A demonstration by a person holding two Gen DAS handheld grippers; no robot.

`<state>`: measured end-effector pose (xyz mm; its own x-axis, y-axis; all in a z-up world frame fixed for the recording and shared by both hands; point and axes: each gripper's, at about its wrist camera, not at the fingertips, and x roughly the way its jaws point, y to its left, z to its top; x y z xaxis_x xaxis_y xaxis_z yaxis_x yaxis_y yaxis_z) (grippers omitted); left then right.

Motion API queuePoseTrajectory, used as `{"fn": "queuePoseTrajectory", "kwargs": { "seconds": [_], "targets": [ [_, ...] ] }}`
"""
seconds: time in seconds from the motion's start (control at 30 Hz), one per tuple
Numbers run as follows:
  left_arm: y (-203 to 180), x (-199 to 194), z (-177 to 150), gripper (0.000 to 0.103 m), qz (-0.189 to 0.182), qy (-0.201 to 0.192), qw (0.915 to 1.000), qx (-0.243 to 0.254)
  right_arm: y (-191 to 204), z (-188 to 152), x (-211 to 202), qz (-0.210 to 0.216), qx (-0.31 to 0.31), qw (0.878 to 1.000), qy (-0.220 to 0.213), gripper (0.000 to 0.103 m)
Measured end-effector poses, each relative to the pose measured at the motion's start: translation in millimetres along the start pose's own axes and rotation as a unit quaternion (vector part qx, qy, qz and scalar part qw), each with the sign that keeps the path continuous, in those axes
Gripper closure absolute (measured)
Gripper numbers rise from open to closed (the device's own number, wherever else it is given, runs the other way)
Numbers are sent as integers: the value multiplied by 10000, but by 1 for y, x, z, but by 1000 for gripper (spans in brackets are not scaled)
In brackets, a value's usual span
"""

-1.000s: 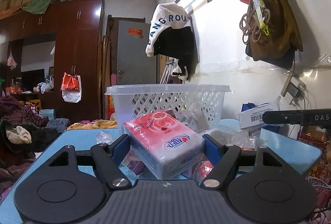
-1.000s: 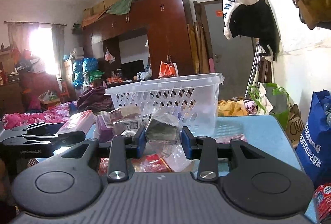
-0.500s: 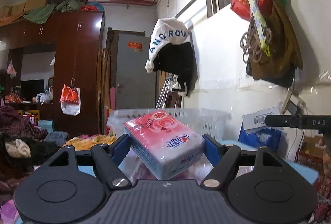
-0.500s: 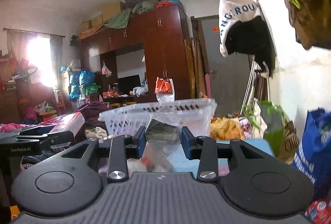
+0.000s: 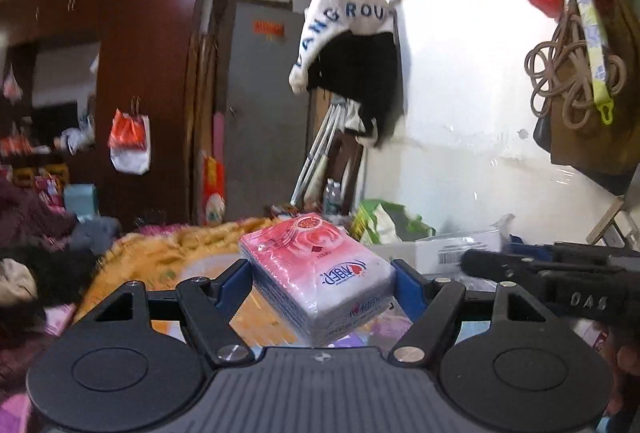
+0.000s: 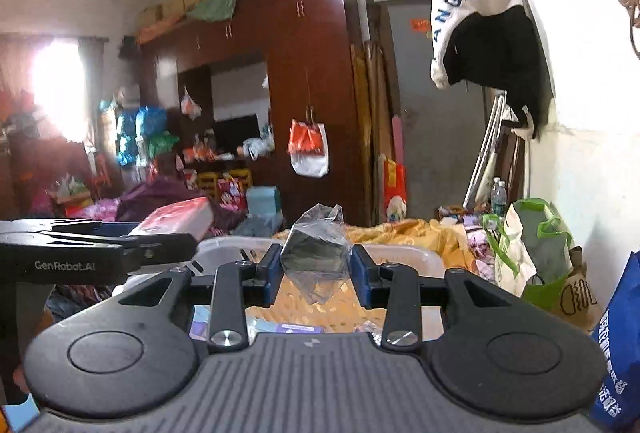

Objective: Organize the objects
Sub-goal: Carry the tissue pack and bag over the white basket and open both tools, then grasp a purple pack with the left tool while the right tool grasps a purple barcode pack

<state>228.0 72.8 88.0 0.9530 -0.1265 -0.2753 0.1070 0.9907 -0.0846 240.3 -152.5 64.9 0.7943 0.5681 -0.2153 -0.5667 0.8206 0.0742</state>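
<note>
My left gripper (image 5: 320,273) is shut on a pink and white tissue pack (image 5: 316,273) and holds it up in the air. My right gripper (image 6: 316,269) is shut on a dark item in a clear plastic bag (image 6: 316,257), also lifted. The white plastic basket's rim (image 6: 420,257) shows low, just beyond the right fingers. The left gripper with the tissue pack (image 6: 176,219) shows at the left of the right wrist view. The right gripper's black body (image 5: 560,285) shows at the right of the left wrist view.
A white box with a barcode (image 5: 452,253) lies to the right. A wardrobe (image 6: 312,93), a grey door (image 5: 260,113), a hanging white and black garment (image 5: 348,45) and wall bags (image 5: 584,53) stand behind. A blue bag (image 6: 620,353) and a green-handled bag (image 6: 536,253) sit at the right.
Both grippers have risen with their loads. The basket has dropped from mid-view to the lower edge, and the blue table has gone out of sight.
</note>
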Motion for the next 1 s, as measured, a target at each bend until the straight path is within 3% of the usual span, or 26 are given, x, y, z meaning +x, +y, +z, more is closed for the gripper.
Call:
{"fn": "queuePoseTrajectory", "kwargs": {
  "seconds": [0.03, 0.1, 0.13, 0.23, 0.37, 0.47, 0.7, 1.0],
  "targets": [
    [0, 6, -3, 18, 73, 118, 9999, 17, 1, -2, -1, -38, -17, 10000, 15, 45],
    [2, 15, -6, 15, 235, 317, 9992, 20, 2, -7, -15, -184, -29, 9998, -101, 3],
    [4, 12, -10, 15, 322, 318, 9990, 16, 1, -12, -27, -212, -37, 9996, -175, 0],
    [12, -27, -32, 15, 400, 28, 9992, 66, -7, -40, -63, -331, -66, 9993, -165, 0],
    [32, -85, -81, 15, -217, 27, 9995, -249, -24, -87, -87, -716, -30, 9966, 409, 0],
    [39, -101, -113, 15, -419, 170, 9985, -304, -37, -101, -86, -671, 276, 9938, 845, 0],
    [37, -85, -131, 15, -234, 613, 9978, -30, -44, -104, -70, -722, 432, 9884, 1267, 4],
    [24, -69, -132, 16, -268, 855, 9956, 279, -52, -110, -68, -616, 585, 9853, 1479, 34]
  ]
}}
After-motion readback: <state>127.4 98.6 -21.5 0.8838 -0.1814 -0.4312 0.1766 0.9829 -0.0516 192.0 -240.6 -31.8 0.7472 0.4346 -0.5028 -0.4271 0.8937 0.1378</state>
